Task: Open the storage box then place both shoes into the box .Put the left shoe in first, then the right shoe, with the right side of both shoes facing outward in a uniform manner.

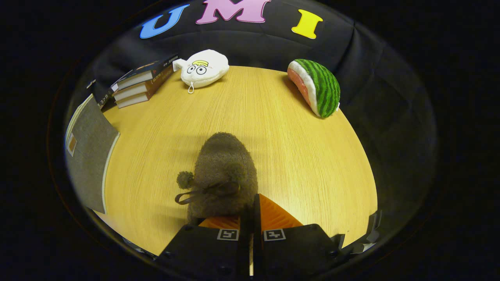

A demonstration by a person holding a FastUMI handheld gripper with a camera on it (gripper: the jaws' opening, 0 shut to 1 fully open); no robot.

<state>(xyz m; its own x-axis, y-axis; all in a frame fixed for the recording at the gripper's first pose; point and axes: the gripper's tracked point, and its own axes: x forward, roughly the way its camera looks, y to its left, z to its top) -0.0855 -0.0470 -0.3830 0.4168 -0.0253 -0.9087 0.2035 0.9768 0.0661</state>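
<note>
Fuzzy shoe (224, 171) in pinched gripper (250, 212)

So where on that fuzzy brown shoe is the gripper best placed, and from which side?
Probably on the shoe's near rim, by the bow and pompom, coming from the gripper's own side. The toe points away toward the plush toys, so the opening edge is the closest thin part. The gripper looks shut, with that near edge right at its fingers; whether both fingers press on it I cannot tell.

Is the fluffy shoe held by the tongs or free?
Held: the tongs are closed on the heel edge of the fluffy shoe, over the wooden table.
</note>
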